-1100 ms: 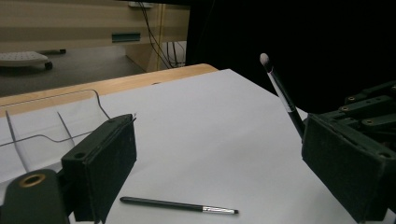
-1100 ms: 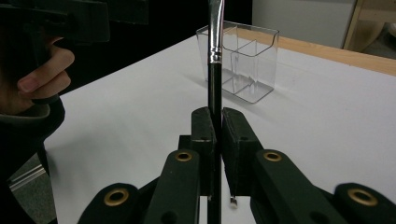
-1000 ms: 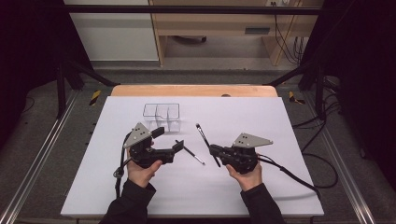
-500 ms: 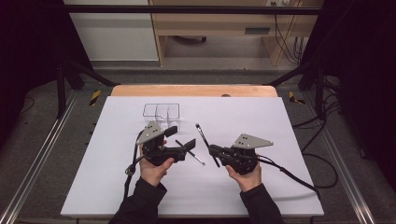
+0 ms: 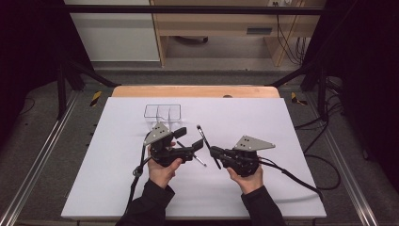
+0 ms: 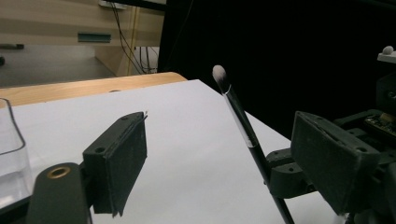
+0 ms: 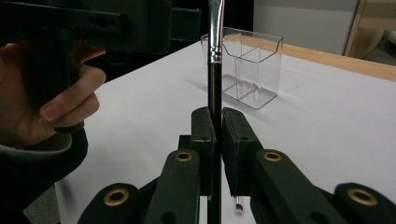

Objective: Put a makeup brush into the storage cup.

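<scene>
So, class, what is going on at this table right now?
A person works at a white table with a gripper in each hand. The right gripper is shut on a black makeup brush, bristle end raised. The left gripper, open with its fingers just closing a little, sits beside the brush without touching it. A second brush lies on the table, and a clear compartment organiser stands farther back.

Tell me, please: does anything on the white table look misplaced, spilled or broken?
Nothing looks spilled or broken. One small brush lies loose on the white table, outside the clear organizer. The right gripper holds another brush; the left gripper stands open beside it.
</scene>
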Demonstrator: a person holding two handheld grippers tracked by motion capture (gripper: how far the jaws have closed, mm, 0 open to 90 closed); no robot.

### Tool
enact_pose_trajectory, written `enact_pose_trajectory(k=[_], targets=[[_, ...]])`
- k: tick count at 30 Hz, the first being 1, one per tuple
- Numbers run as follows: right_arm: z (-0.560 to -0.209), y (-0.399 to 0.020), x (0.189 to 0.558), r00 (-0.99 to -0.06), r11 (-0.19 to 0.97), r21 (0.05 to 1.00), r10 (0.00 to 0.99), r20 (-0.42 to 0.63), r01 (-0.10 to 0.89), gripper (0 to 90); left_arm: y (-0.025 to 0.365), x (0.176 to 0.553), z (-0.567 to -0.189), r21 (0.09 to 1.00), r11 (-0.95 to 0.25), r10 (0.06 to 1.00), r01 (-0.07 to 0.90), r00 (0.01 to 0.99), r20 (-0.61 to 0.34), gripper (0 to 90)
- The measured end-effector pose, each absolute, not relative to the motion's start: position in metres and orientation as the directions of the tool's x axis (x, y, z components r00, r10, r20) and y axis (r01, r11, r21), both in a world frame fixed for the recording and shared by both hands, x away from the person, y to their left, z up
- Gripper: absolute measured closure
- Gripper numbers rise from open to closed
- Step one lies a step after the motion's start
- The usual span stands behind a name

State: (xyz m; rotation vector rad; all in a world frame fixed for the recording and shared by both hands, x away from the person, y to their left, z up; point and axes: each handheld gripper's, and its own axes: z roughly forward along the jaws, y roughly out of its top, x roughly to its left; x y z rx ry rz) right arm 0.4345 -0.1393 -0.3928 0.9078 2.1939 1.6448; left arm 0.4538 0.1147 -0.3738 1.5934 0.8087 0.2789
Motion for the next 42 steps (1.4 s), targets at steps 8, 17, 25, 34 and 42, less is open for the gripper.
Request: enact_pose_trajectory(k=[8, 17, 25, 34, 42], targets=[[-0.393, -0.138, 0.434, -0.773, 0.162, 0.932, 0.613, 0.161, 0.323, 84.2, 0.107, 0.455, -0.376, 0.936, 0.03, 0.627, 0.35, 0.723, -0.291, 23.2], [-0.393, -0.137, 0.432, -0.774, 0.153, 0.936, 0.612, 0.162, 0.317, 84.2, 0.1, 0.455, -0.379, 0.927, 0.048, 0.614, 0.373, 0.721, -0.322, 29.9], [-0.393, -0.136, 0.432, -0.777, 0.153, 0.938, 0.609, 0.16, 0.313, 84.2, 0.098, 0.456, -0.381, 0.913, 0.066, 0.599, 0.403, 0.716, -0.359, 41.3], [-0.395, -0.134, 0.432, -0.776, 0.151, 0.937, 0.61, 0.161, 0.314, 84.3, 0.096, 0.455, -0.383, 0.902, 0.09, 0.597, 0.423, 0.702, -0.389, 53.9], [-0.395, -0.133, 0.431, -0.777, 0.15, 0.937, 0.608, 0.164, 0.315, 84.2, 0.096, 0.455, -0.384, 0.898, 0.105, 0.594, 0.427, 0.697, -0.401, 61.6]])
